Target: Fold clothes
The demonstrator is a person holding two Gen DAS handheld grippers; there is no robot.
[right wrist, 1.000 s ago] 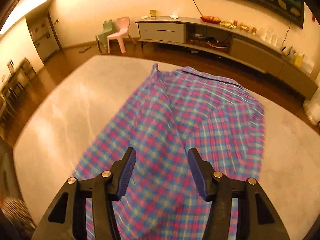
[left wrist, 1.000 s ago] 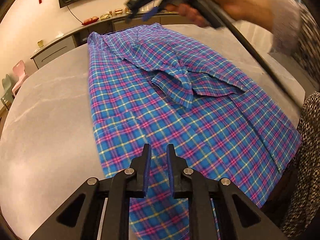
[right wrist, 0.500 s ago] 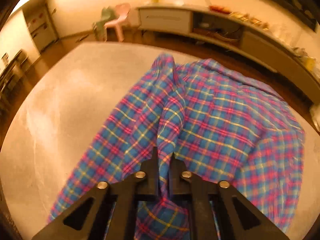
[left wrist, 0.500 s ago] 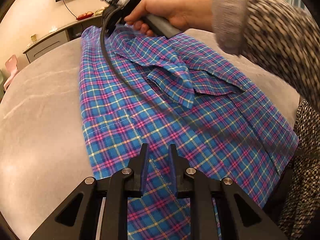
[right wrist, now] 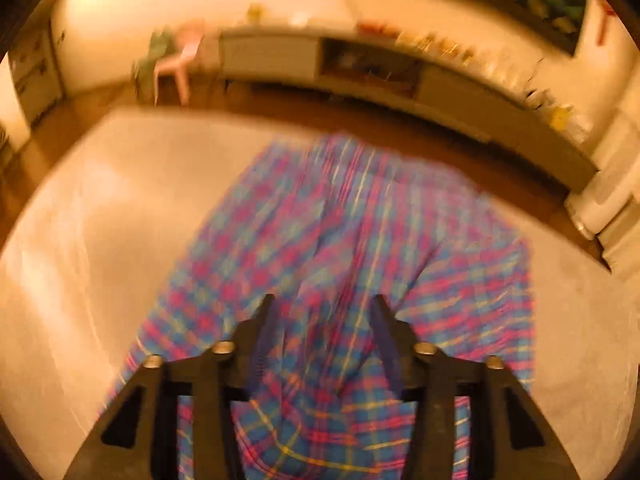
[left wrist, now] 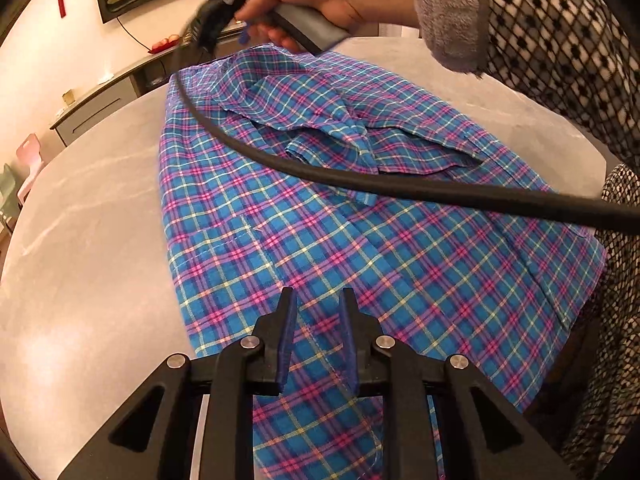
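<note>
A blue, pink and yellow plaid shirt lies spread on a round grey table, with a folded sleeve bunched near its middle. My left gripper hovers over the shirt's near hem with its jaws slightly apart and nothing clamped. In the left wrist view a hand holds my right gripper at the shirt's far end. In the blurred right wrist view my right gripper is open, with a raised ridge of the shirt between its fingers, not pinched.
A black cable runs from the right gripper across the shirt. The person's patterned sleeve fills the right side. A long sideboard and small chairs stand beyond the table.
The right gripper, shut on a fold of the shirt half a second ago, has opened and let it go. The left gripper's jaws have parted slightly. The cable has swung across the shirt.
</note>
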